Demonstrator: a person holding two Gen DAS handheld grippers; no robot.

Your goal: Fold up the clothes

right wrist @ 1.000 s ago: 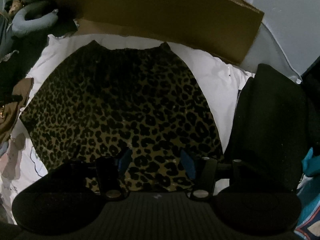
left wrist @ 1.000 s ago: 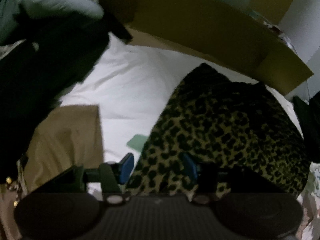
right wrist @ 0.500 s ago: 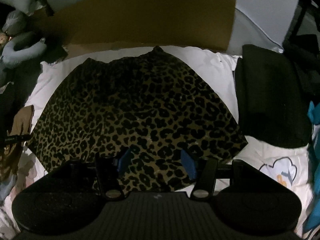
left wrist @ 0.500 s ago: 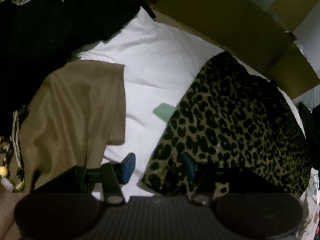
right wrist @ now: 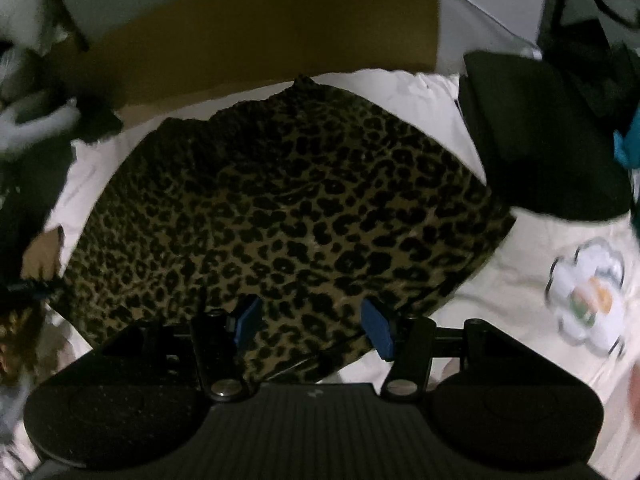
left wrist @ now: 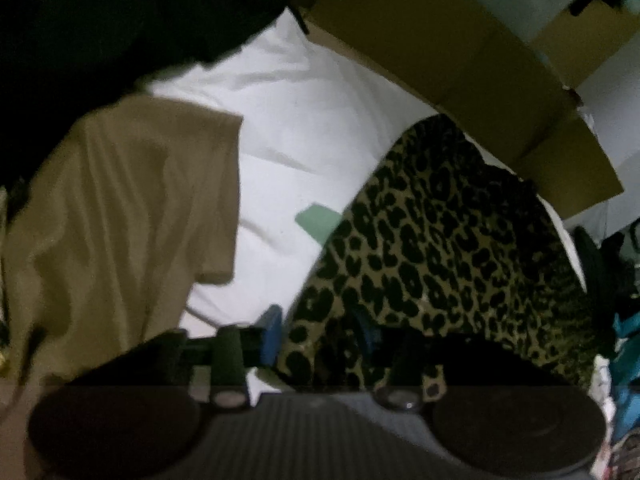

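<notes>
Leopard-print fabric skirt [left wrist: 440, 248] lies on the white bedsheet [left wrist: 304, 120]; my left gripper [left wrist: 320, 330] closes around its corner, my right gripper [right wrist: 312, 320] gapes wide above its near hem.

Matt leopard-print cloth skirt [right wrist: 280, 208] on smooth white sheet [left wrist: 312, 120] (faintly creased), beside plain brown cardboard [right wrist: 280, 36]

No text, label, brand, number or sign can be read in either view; the cardboard sheet [right wrist: 280, 36] behind the leopard-print garment [right wrist: 280, 208] has a bare face, and the only mark on the white bedding [right wrist: 532, 280] to the right of that garment is a printed flower figure [right wrist: 588, 292] with no lettering that can be made out
</notes>
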